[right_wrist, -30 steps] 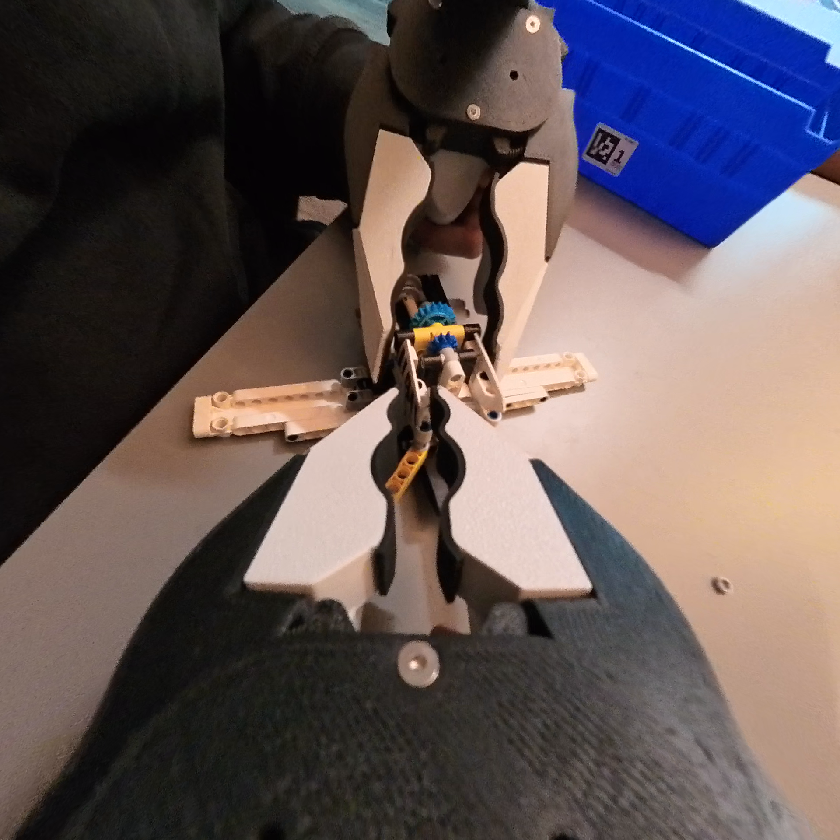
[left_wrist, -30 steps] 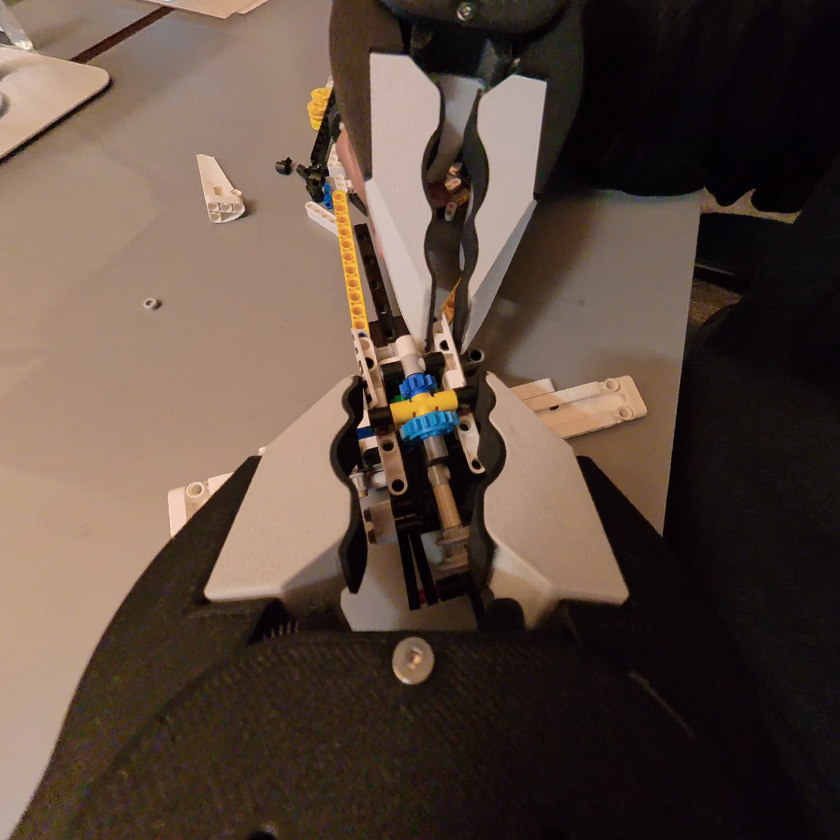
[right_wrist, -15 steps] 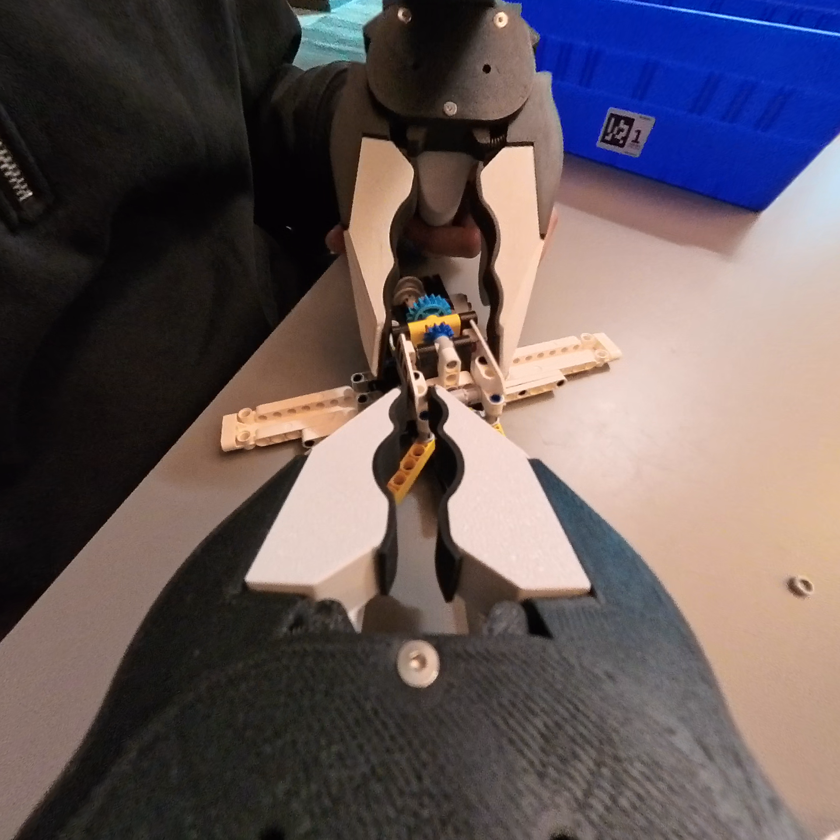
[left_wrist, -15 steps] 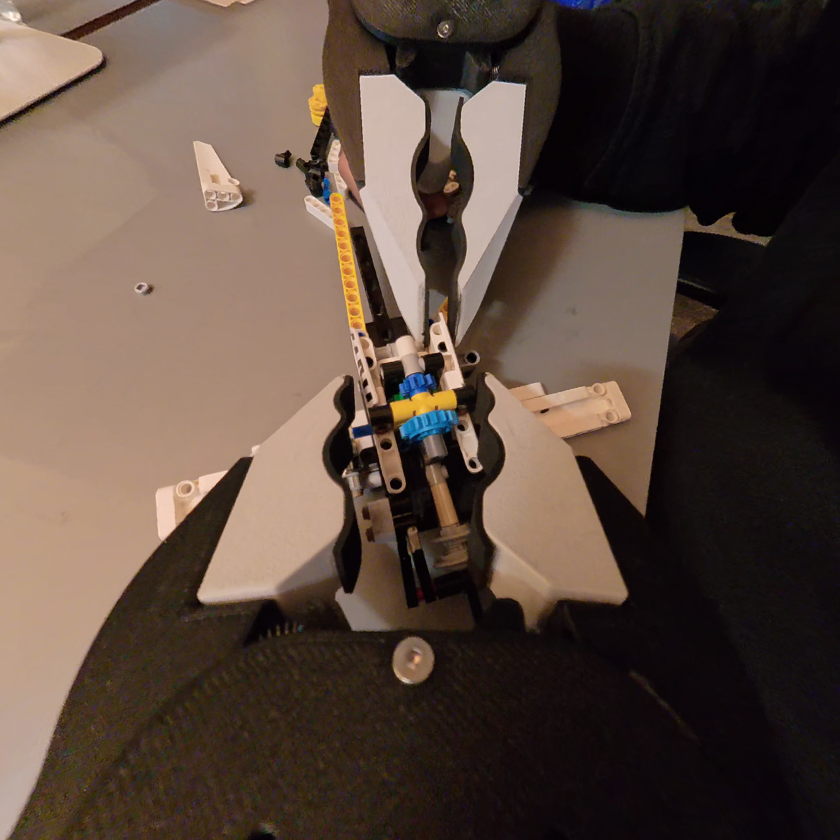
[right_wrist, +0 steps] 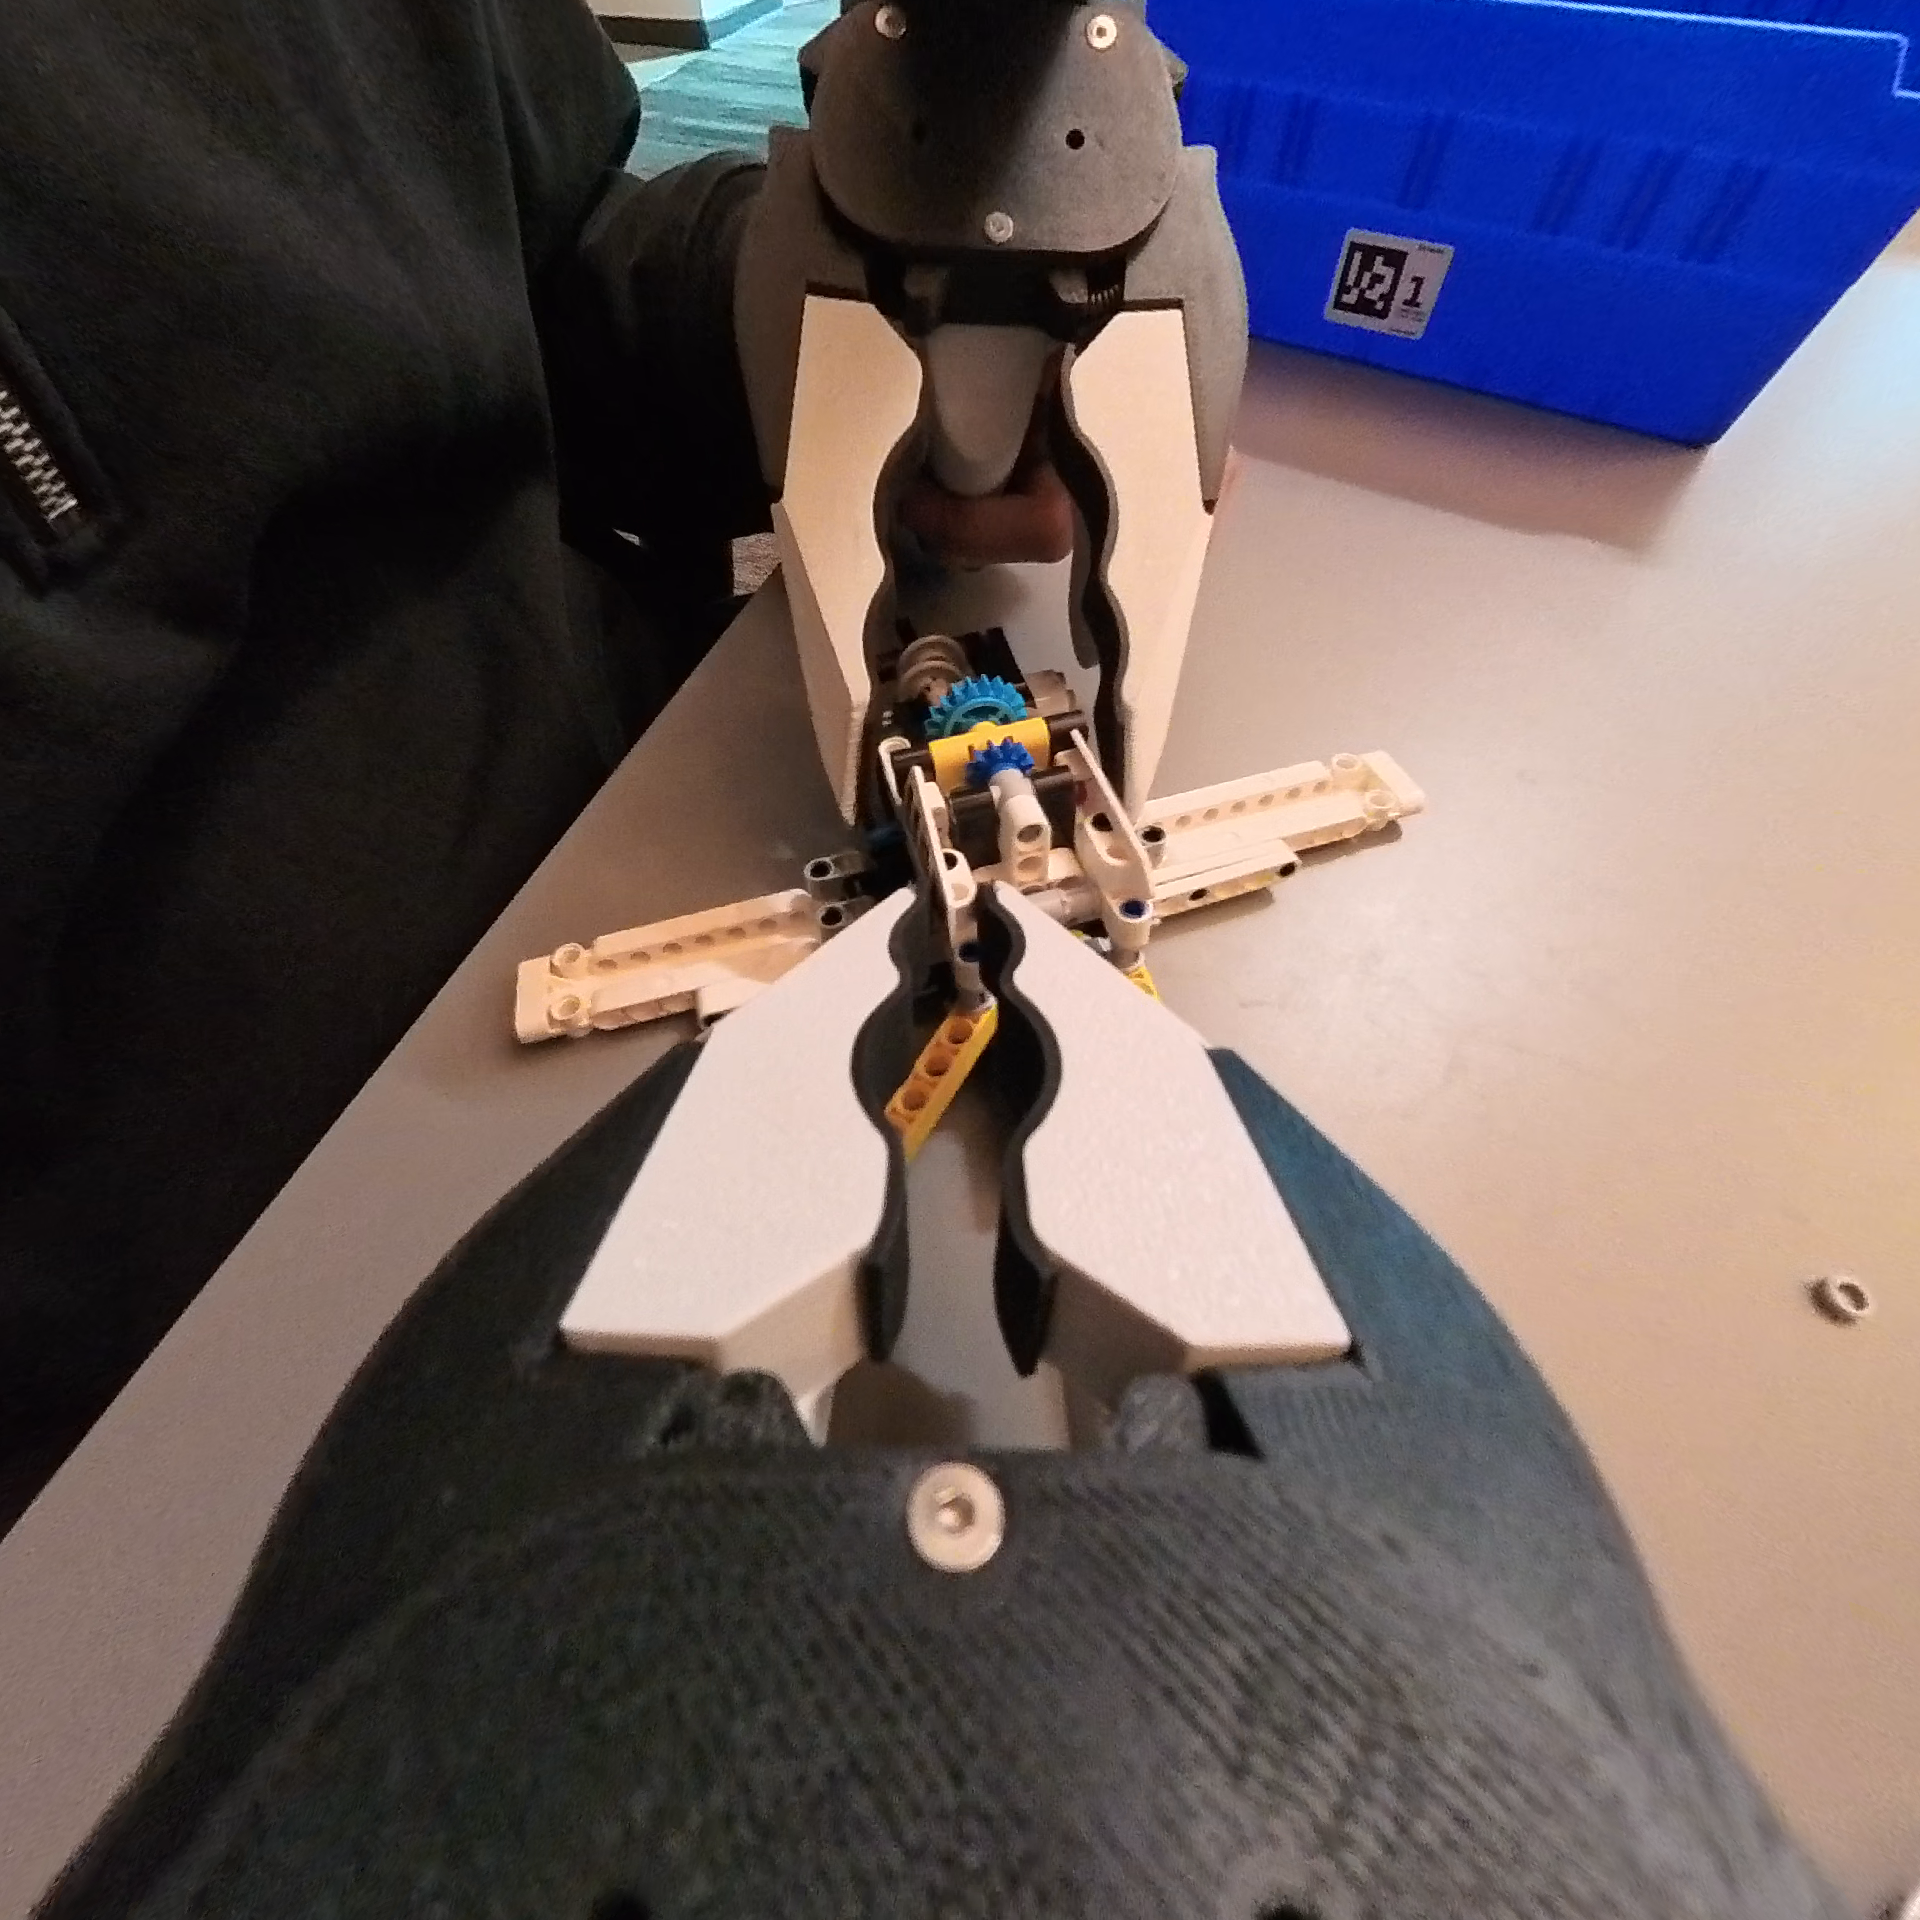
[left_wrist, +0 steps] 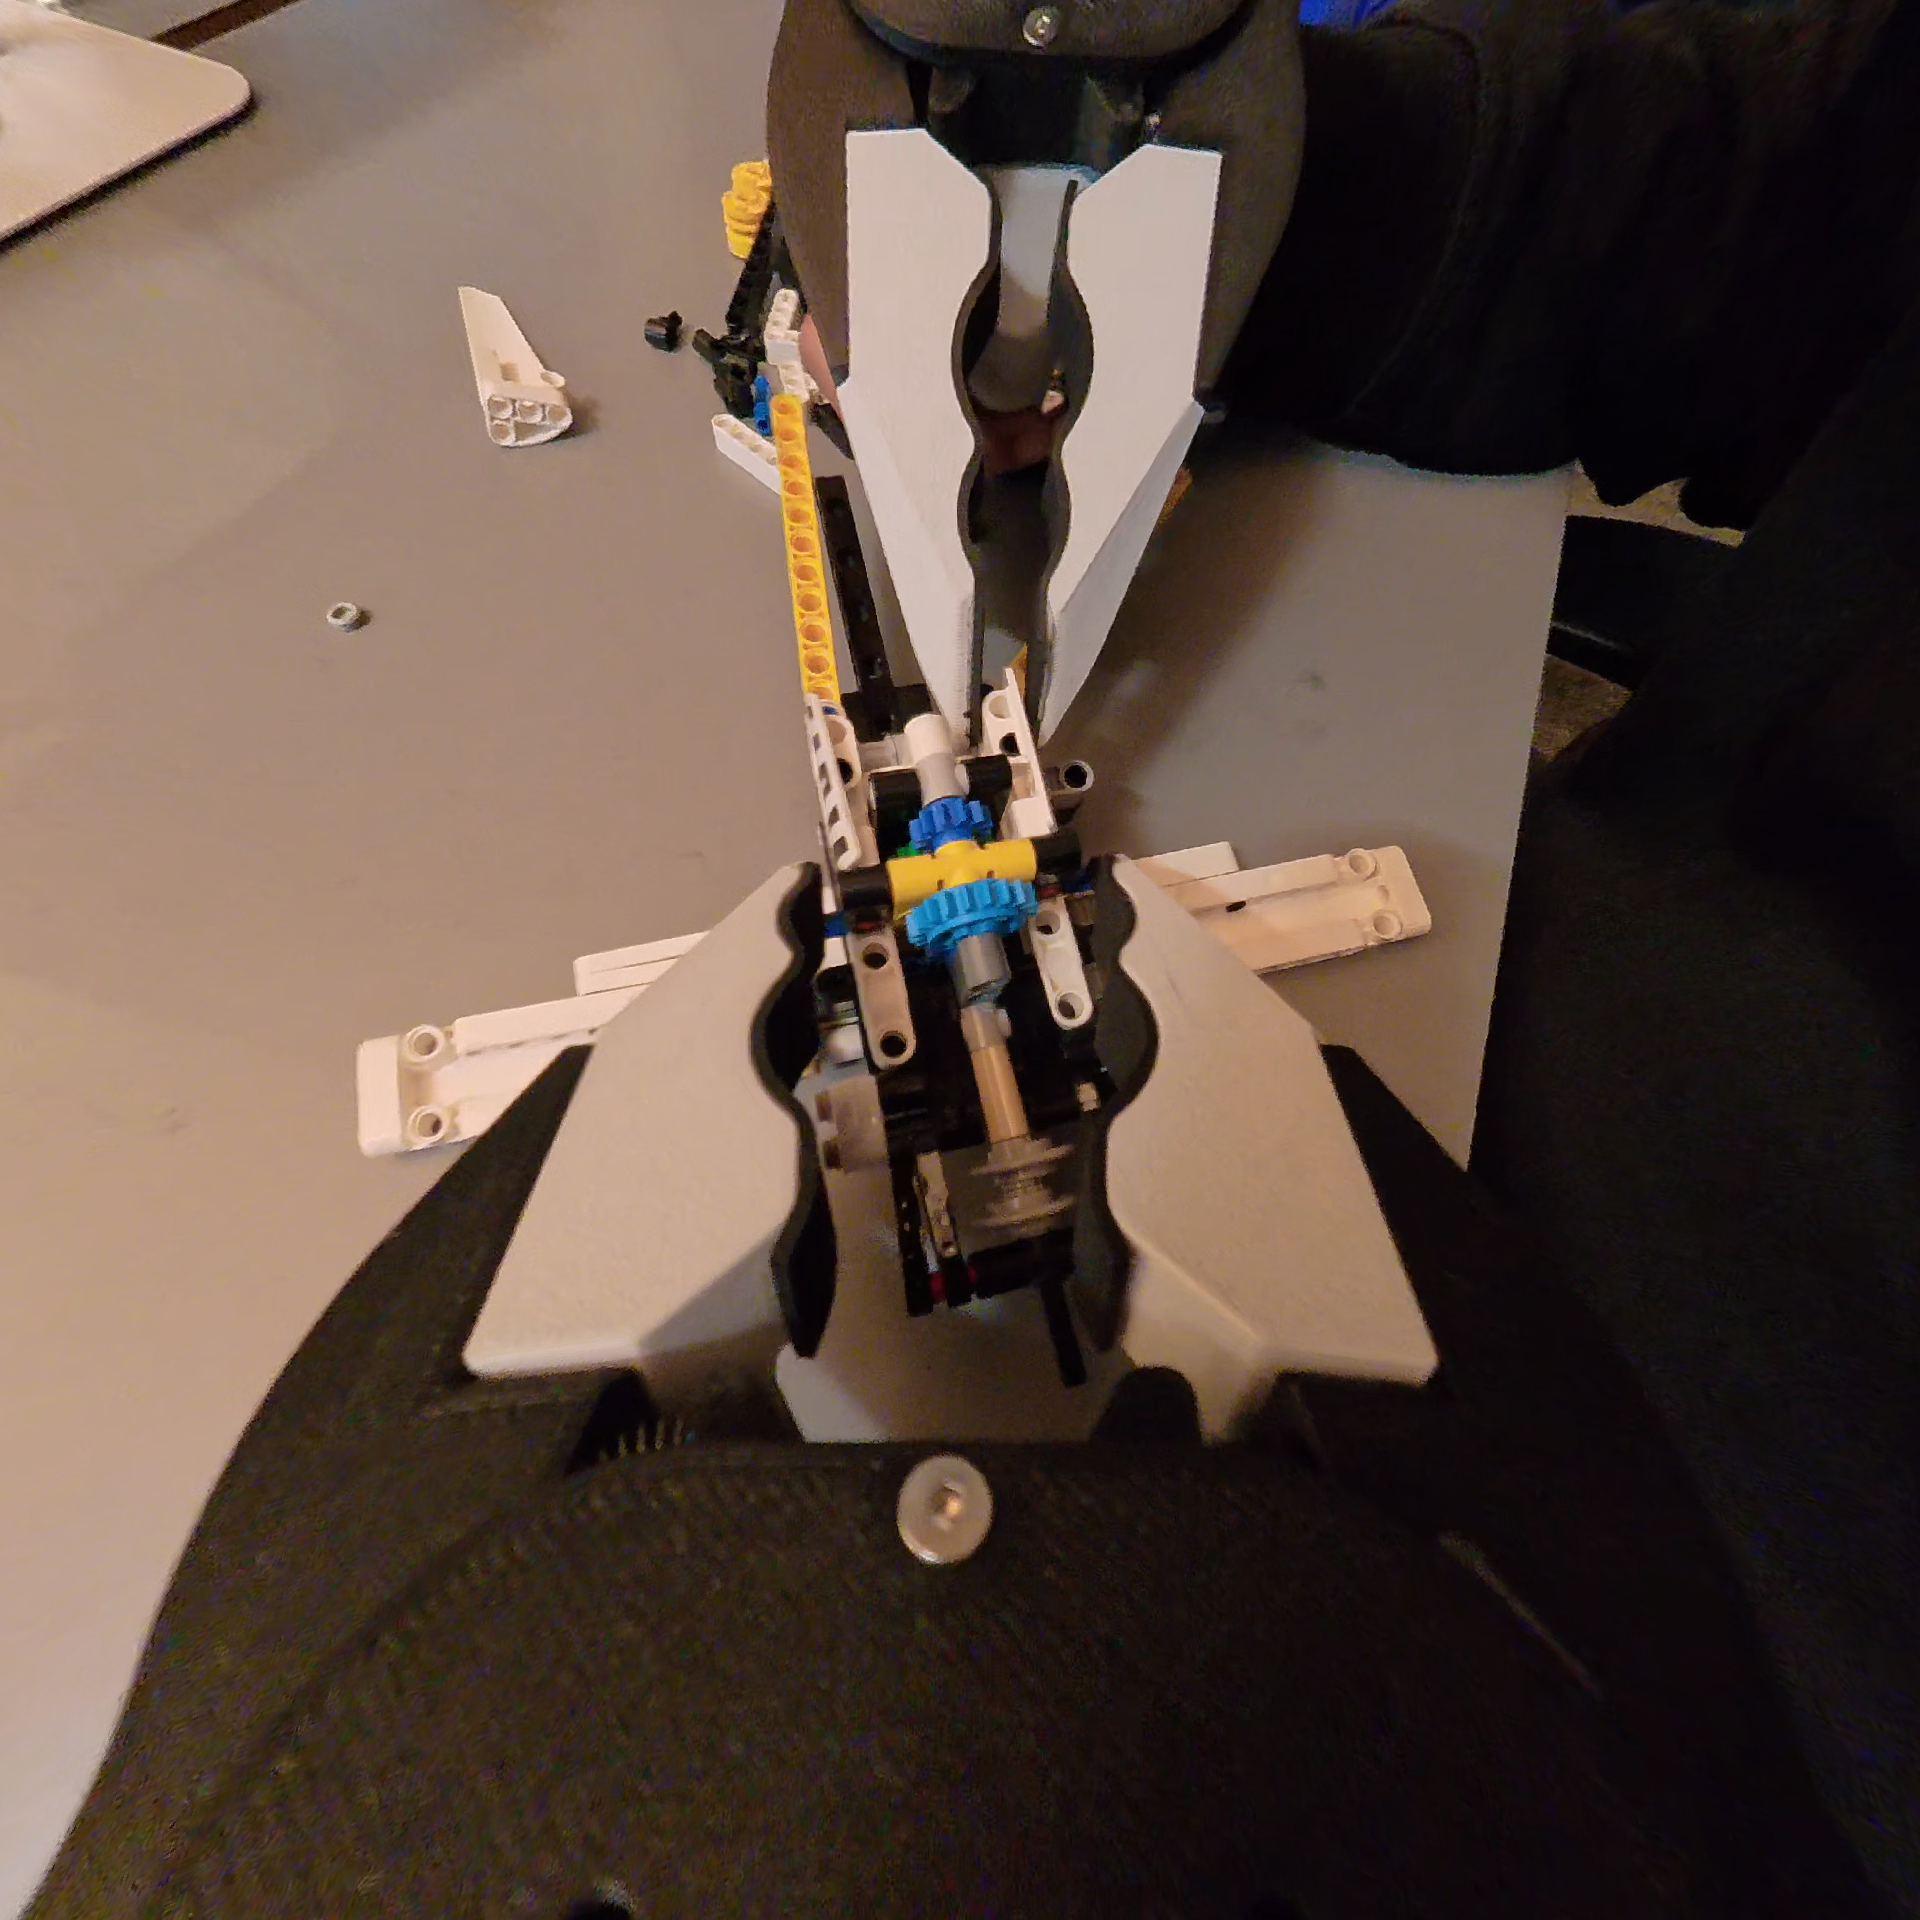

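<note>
Blue bin (right_wrist: 1558, 208), small ring (left_wrist: 346, 616), grey table (left_wrist: 312, 779)

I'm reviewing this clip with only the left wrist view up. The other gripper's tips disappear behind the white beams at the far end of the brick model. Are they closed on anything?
Observer: Yes. In the right wrist view, the right gripper is pinched on an upright white beam of the brick model, just above the yellow beam.
Operator: Is there anything behind my gripper that I can't see?
Observer: A blue bin stands on the table beyond the left gripper, with a square tag on its side.
</note>
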